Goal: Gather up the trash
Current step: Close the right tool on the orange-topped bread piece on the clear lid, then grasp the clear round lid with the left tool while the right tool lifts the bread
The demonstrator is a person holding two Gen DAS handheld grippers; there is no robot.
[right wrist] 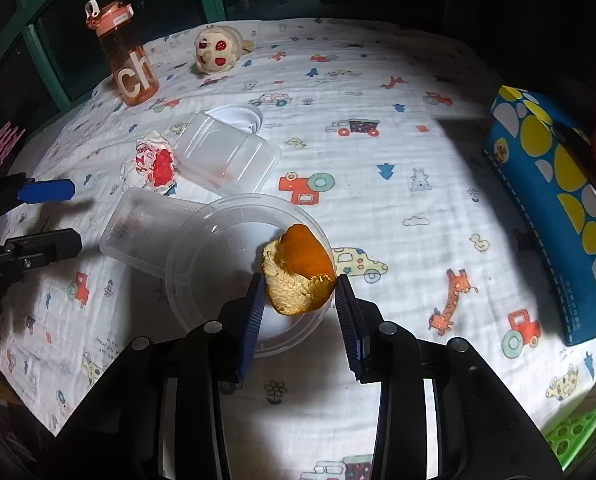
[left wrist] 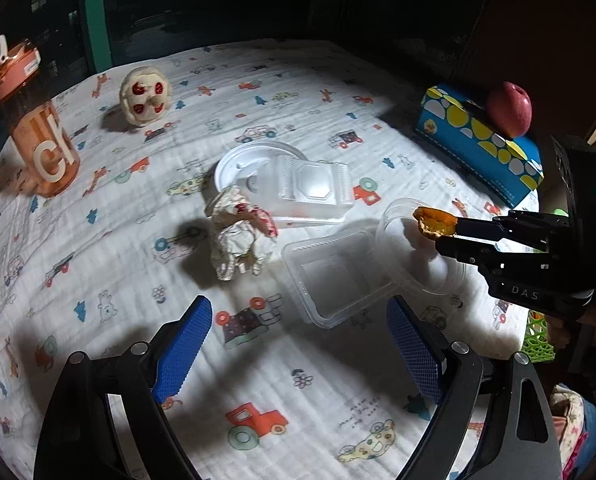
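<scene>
Left of the round lid [right wrist: 218,264], the left gripper [left wrist: 298,352] is hovering with jaws released and empty. A crumpled wrapper [right wrist: 154,166] and two clear boxes [right wrist: 228,156] are lying behind the lid, uncollected. Over the lid's right edge, the right gripper [right wrist: 299,292] is clenching an orange peel [right wrist: 298,268]. Judging from this, collection is barely starting; the green basket [right wrist: 577,432] is waiting at the desk's right edge.

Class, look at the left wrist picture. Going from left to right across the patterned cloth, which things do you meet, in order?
Orange water bottle → plush toy → crumpled paper wrapper → orange peel, gripped by the right hand-held gripper → red apple on the blue tissue box.
</scene>
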